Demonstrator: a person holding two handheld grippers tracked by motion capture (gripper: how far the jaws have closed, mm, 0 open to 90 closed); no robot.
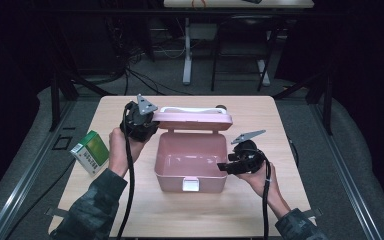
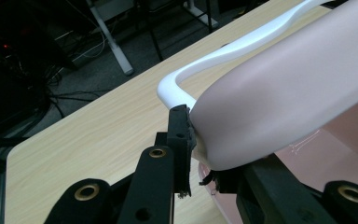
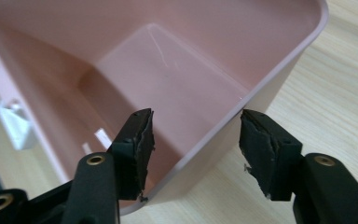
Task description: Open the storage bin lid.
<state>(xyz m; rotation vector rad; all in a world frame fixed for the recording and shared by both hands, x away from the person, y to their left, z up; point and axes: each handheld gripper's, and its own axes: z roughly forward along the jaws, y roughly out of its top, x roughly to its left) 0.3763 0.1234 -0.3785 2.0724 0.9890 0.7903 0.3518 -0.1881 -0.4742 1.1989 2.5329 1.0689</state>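
Your pink box [image 1: 190,165] sits at the centre of the high view on the wooden table [image 1: 260,210], open, with its white latch [image 1: 190,185] facing the bottom of the frame. Its pink lid [image 1: 192,120] stands raised along the upper edge of the box, and a white handle [image 1: 187,109] runs along the lid's top side. Your left gripper [image 1: 147,122] is at the lid's left end, left of centre in the high view. In the left gripper view the lid fills the right half of the frame, and your jaws are clamped on its lower corner, one pad pressing the outer face near the frame's middle and the other tucked behind the lid at lower right. The white handle curves up from there toward the top right. Your right gripper [image 1: 223,168] lies at the right wall of the box in the high view, level and pointing left. In the right gripper view the jaws straddle that wall's rim with one inside the box at lower left and one outside at lower right. Both pads stand clear of the plastic, so the gripper is open and holds nothing. A green and white carton [image 1: 89,152] rests near the table's left edge, well apart from the box.
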